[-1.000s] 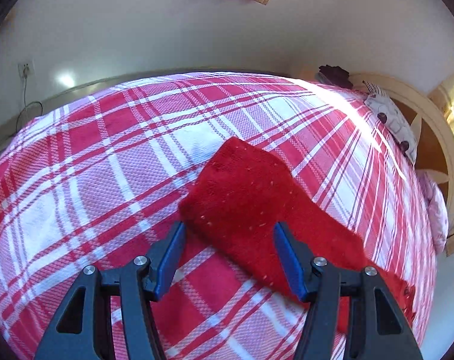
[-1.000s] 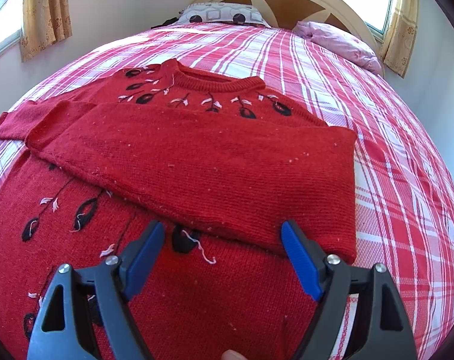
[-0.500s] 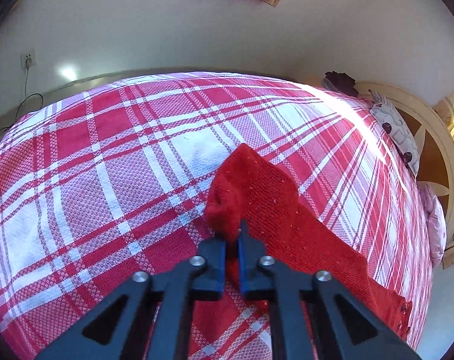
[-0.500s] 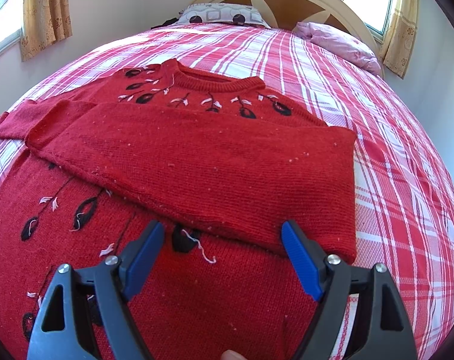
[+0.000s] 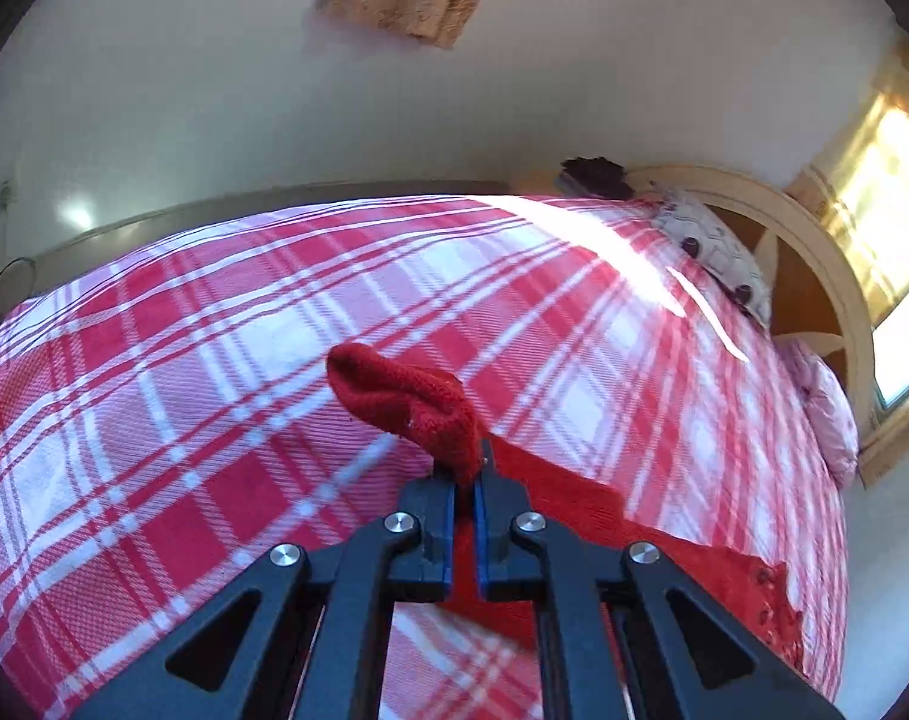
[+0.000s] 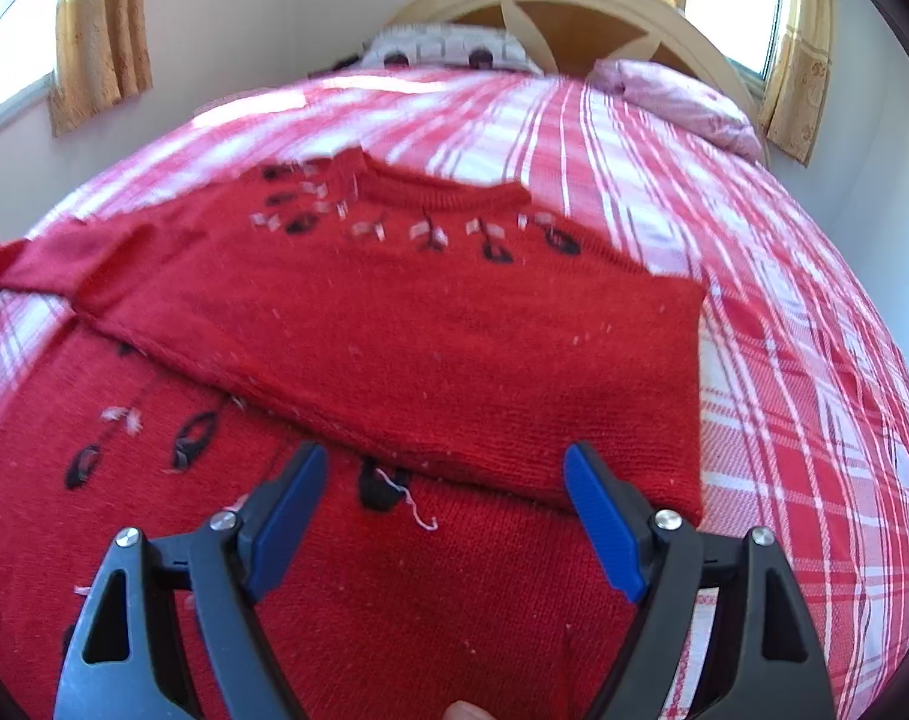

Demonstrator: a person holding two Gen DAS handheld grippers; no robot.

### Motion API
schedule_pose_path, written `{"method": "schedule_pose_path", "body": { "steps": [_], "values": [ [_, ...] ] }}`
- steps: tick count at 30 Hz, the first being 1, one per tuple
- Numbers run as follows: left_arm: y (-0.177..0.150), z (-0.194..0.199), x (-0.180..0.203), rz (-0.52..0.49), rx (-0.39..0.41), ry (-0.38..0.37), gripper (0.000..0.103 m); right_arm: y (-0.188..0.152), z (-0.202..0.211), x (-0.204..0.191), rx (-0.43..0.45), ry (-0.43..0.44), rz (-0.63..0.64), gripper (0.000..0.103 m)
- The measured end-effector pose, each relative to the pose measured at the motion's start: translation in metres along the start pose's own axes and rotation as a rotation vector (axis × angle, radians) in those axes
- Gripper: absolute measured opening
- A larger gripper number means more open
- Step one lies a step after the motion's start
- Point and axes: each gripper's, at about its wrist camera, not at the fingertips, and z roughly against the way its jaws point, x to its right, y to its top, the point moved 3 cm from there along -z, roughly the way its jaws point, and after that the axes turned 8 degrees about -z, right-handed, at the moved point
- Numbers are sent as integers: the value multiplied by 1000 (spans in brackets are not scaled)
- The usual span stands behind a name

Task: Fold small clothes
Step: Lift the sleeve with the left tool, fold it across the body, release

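Note:
A red knitted sweater (image 6: 394, 330) with black and white leaf patterns lies on the bed, one sleeve folded across its chest. In the left wrist view my left gripper (image 5: 466, 480) is shut on the cuff of the other red sleeve (image 5: 406, 399), lifted off the bedspread, with the rest of the sleeve (image 5: 664, 558) trailing to the right. My right gripper (image 6: 442, 480) stands open just above the sweater's body, at the lower edge of the folded sleeve, with nothing between its blue pads.
The bed is covered by a red, pink and white plaid bedspread (image 5: 184, 390). Pillows (image 6: 682, 96) lie against a curved wooden headboard (image 6: 574, 6). Curtained windows flank the bed. A fingertip (image 6: 460, 711) shows at the bottom edge of the right wrist view.
My left gripper closed on the sleeve cuff and lifted it off the bedspread. The right gripper stayed open over the sweater, almost unmoved.

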Motion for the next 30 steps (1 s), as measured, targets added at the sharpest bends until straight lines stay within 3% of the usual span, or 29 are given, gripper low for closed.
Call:
{"method": "schedule_pose_path", "body": {
  "steps": [13,21,30],
  "values": [
    [-19,49,149,-192,35,-262,4,9,50,30,134,29,-98,84],
    [-55,58,248,-297,14,-424,4,-1,62,44,146,36,-134,84],
    [-107,59,332,-403,-43,-536,4,-16,78,71,159,30,-193,84]
  ]
}}
